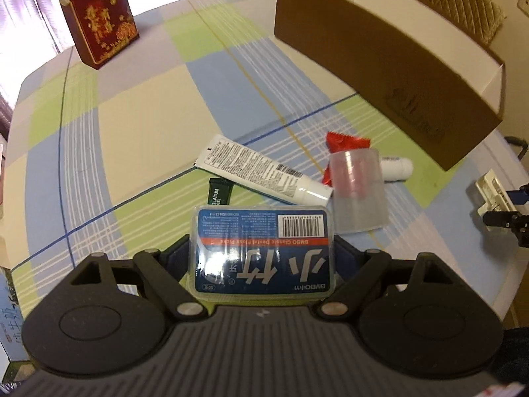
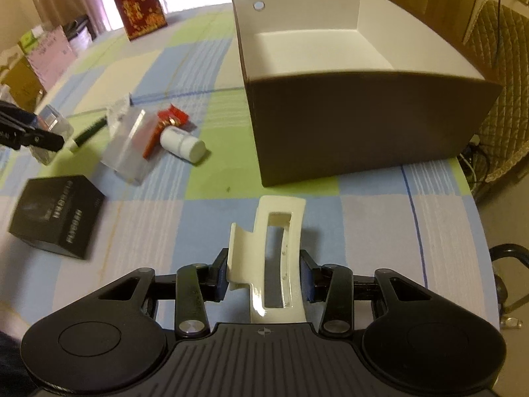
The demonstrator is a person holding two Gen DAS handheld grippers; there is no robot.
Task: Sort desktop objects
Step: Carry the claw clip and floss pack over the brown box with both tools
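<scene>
Clip [image 2: 267, 258], cream, clamped in your right gripper [image 2: 264, 278]: right view only. Floss box [image 1: 263, 253], "BMBO Classic Dental Floss Picks", gripped wide by your left gripper [image 1: 263, 264]: label readable in left view only.

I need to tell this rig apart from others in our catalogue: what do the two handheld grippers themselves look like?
Both look alike. The left gripper and right gripper each have a dark grey ribbed body with a small crosshair mark, two round black discs at the sides, black link arms joined by silver pins, and blue pads on black fingers. No cables, hands or sleeves show on either.
</scene>
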